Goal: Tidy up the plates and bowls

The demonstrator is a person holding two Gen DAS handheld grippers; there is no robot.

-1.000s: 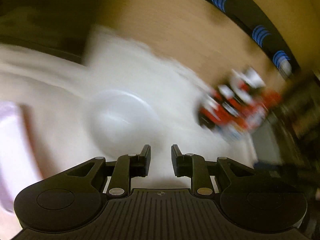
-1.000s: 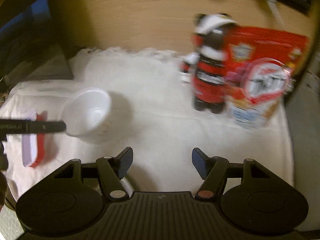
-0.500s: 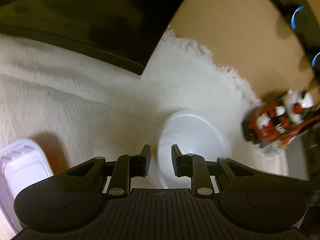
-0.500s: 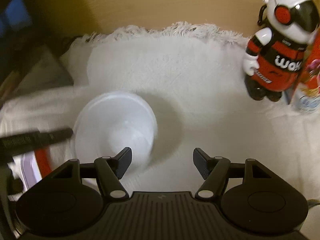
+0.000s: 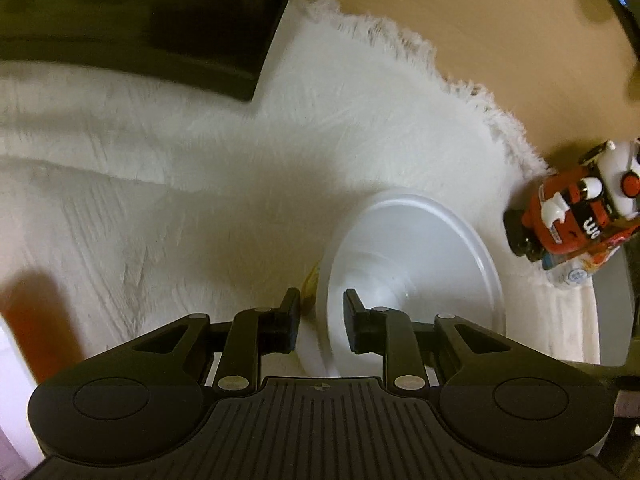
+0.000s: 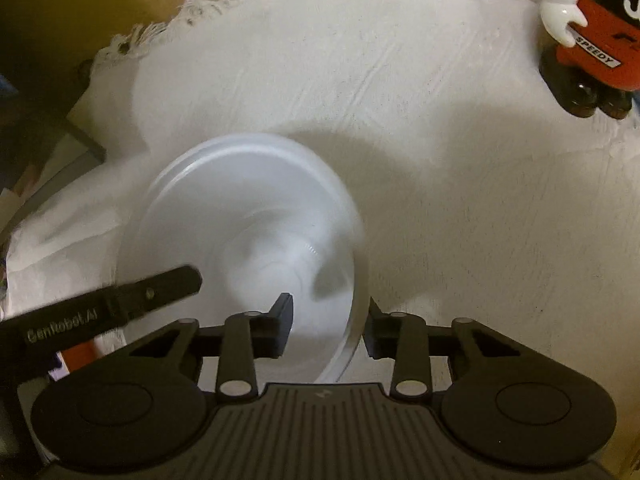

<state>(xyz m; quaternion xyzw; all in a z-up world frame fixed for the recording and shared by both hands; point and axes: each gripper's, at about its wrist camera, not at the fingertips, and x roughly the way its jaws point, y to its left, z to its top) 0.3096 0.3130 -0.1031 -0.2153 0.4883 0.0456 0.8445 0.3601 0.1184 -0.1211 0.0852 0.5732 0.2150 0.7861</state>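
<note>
The right gripper [image 6: 326, 326] has just been closing, and the near wall of the white bowl [image 6: 248, 216] now stands between its 2 jaws: 1 finger inside the bowl, the other outside, against the rim. Blur hides whether the pads press the wall yet, so I cannot tell if the grip is made.

The left gripper [image 5: 318, 320] sits on the opposite side of the same bowl [image 5: 416, 264], its jaws nearly together with the rim in the narrow gap between them. They seem to pinch the rim, though the edge is pale and hard to read. Its finger also shows in the right view, reaching in over the bowl from the left.

The bowl rests on a white cloth [image 6: 440, 160], directly ahead of both tools. A red toy robot [image 6: 592, 36] stands far ahead and to the right of the right gripper, clear of the work.

As for progress, this looks like an early step: 1 bowl is being taken hold of and nothing is stacked in view. Lifting it and setting it with the other dishes remain. A red-edged item at the left edge of the left view is too blurred to name.
</note>
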